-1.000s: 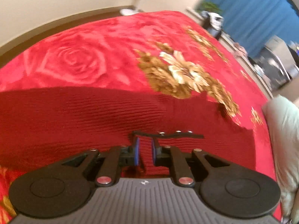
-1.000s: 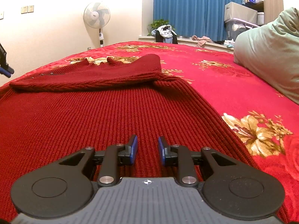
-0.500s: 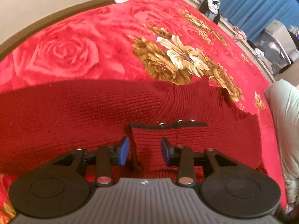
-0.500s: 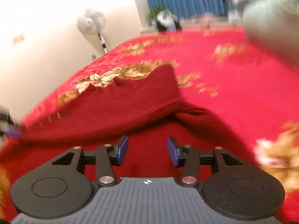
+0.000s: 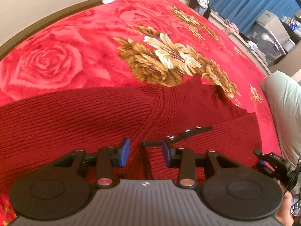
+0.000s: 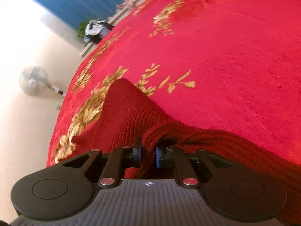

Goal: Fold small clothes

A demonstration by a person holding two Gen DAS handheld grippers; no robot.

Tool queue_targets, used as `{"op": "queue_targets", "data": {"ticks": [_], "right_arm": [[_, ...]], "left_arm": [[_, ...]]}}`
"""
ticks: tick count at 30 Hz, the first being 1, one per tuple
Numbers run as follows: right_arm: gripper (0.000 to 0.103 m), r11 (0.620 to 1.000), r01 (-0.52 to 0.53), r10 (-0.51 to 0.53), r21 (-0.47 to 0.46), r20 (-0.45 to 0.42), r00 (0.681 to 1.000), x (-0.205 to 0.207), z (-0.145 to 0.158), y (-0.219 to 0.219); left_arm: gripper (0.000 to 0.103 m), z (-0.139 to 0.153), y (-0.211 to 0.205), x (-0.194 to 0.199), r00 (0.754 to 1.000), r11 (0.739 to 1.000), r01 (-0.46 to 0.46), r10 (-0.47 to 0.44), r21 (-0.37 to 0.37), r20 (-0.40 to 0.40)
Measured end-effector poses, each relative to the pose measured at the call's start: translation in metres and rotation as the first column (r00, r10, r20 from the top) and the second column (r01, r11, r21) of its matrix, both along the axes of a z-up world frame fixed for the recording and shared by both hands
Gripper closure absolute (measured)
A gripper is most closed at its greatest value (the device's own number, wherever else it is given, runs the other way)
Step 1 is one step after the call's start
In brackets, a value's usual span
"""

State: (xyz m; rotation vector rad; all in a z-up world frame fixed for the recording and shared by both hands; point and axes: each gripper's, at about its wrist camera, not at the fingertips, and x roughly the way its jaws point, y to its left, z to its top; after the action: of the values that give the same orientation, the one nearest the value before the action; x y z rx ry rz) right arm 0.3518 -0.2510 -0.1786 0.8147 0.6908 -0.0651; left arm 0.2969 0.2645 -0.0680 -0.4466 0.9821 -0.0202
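Dark red knitted sweater (image 5: 79,120) spread flat on the bed (image 5: 94,43). Left gripper (image 5: 144,151) fingers spread, gripping nothing. Right gripper (image 6: 148,155) fingers closing, pinching a raised knit fold. Lift gently; avoid dragging lower layers.

The sweater (image 5: 94,116) lies on the bed (image 5: 75,56), spreading ahead of the left tool (image 5: 144,153). A pillow (image 5: 282,101) sits to its right. A sweater fold lies between the right tool's (image 6: 148,154) closing jaws.
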Motion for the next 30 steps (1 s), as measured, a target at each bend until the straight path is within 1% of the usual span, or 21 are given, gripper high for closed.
{"op": "queue_targets", "data": {"ticks": [2, 5, 7, 9, 10, 12, 13, 14, 15, 17, 18, 19, 20, 21, 22, 23, 24, 26, 28, 29, 30], "right_arm": [[0.086, 0.995, -0.05, 0.051, -0.083, 0.005, 0.999, -0.007, 0.004, 0.009], [0.078, 0.991, -0.107, 0.106, -0.077, -0.011, 0.994, -0.022, 0.012, 0.008], [0.072, 0.984, -0.146, 0.145, -0.097, -0.016, 0.989, -0.04, 0.023, 0.004], [0.072, 0.966, -0.209, 0.211, -0.152, 0.001, 0.977, -0.064, 0.036, 0.005], [0.072, 0.955, -0.237, 0.243, -0.179, 0.011, 0.97, -0.075, 0.043, 0.003], [0.072, 0.928, -0.294, 0.308, -0.228, 0.03, 0.951, -0.104, 0.056, 0.005], [0.071, 0.913, -0.32, 0.341, -0.253, 0.041, 0.939, -0.12, 0.061, 0.006], [0.071, 0.899, -0.341, 0.366, -0.277, 0.044, 0.93, -0.132, 0.066, 0.007], [0.071, 0.883, -0.361, 0.391, -0.3, 0.045, 0.919, -0.143, 0.071, 0.008], [0.071, 0.85, -0.394, 0.438, -0.35, 0.053, 0.897, -0.167, 0.081, 0.009], [0.071, 0.834, -0.403, 0.456, -0.378, 0.061, 0.888, -0.179, 0.084, 0.009], [0.069, 0.821, -0.406, 0.468, -0.402, 0.065, 0.881, -0.19, 0.087, 0.009], [0.067, 0.808, -0.407, 0.475, -0.425, 0.063, 0.878, -0.2, 0.087, 0.008], [0.065, 0.801, -0.404, 0.474, -0.442, 0.054, 0.879, -0.208, 0.084, 0.007], [0.065, 0.802, -0.398, 0.464, -0.446, 0.045, 0.885, -0.215, 0.08, 0.005], [0.065, 0.809, -0.388, 0.447, -0.441, 0.033, 0.894, -0.22, 0.074, 0.001], [0.065, 0.817, -0.378, 0.428, -0.435, 0.017, 0.904, -0.224, 0.067, -0.001], [0.065, 0.821, -0.369, 0.402, -0.437, -0.018, 0.915, -0.229, 0.055, -0.005], [0.065, 0.816, -0.377, 0.402, -0.438, -0.04, 0.915, -0.228, 0.049, -0.005], [0.065, 0.807, -0.381, 0.405, -0.451, -0.048, 0.913, -0.228, 0.047, -0.004], [0.065, 0.795, -0.386, 0.408, -0.468, -0.058, 0.911, -0.227, 0.046, -0.002]], "left_arm": [[0.062, -0.004, -0.001, 0.002, 1.0, 1.0, 0.01, -0.01, -0.028, -0.012], [0.06, -0.016, -0.003, 0.003, 0.998, 0.999, 0.018, -0.021, -0.045, -0.061], [0.06, -0.027, 0.0, 0.005, 0.996, 0.995, 0.002, -0.011, -0.101, -0.085], [0.06, -0.035, -0.002, 0.007, 0.997, 0.991, -0.005, -0.006, -0.134, -0.079], [0.061, -0.038, -0.006, 0.009, 0.997, 0.992, 0.006, -0.015, -0.13, -0.073], [0.064, -0.042, -0.016, 0.011, 0.998, 0.996, 0.033, -0.037, -0.08, -0.054], [0.083, -0.04, -0.022, 0.011, 0.998, 0.998, 0.046, -0.047, -0.035, -0.036], [0.092, -0.037, -0.025, 0.009, 0.999, 0.999, 0.048, -0.048, -0.002, -0.016], [0.094, -0.031, -0.025, 0.007, 0.999, 0.999, 0.036, -0.036, 0.004, 0.012], [0.097, -0.013, -0.017, -0.003, 0.995, 0.998, -0.022, 0.027, -0.055, 0.093], [0.097, -0.005, -0.014, -0.008, 0.989, 0.997, -0.035, 0.044, -0.07, 0.141], [0.096, 0.0, -0.016, -0.011, 0.983, 0.998, -0.036, 0.043, -0.041, 0.176], [0.094, 0.0, -0.02, -0.012, 0.984, 0.999, -0.039, 0.036, 0.018, 0.177], [0.094, -0.003, -0.024, -0.01, 0.989, 0.996, -0.042, 0.03, 0.082, 0.148], [0.093, -0.008, -0.03, -0.008, 0.994, 0.987, -0.035, 0.019, 0.154, 0.105], [0.093, -0.01, -0.034, -0.009, 0.996, 0.978, -0.03, 0.011, 0.205, 0.092], [0.093, -0.006, -0.037, -0.013, 0.993, 0.969, -0.038, 0.01, 0.244, 0.115], [0.093, 0.004, -0.043, -0.024, 0.982, 0.97, -0.037, -0.008, 0.24, 0.186], [0.088, 0.002, -0.05, -0.026, 0.979, 0.979, 0.009, -0.05, 0.203, 0.198], [0.086, -0.008, -0.053, -0.023, 0.985, 0.98, 0.034, -0.067, 0.198, 0.16], [0.082, -0.026, -0.057, -0.016, 0.994, 0.977, 0.071, -0.086, 0.199, 0.066]]}}
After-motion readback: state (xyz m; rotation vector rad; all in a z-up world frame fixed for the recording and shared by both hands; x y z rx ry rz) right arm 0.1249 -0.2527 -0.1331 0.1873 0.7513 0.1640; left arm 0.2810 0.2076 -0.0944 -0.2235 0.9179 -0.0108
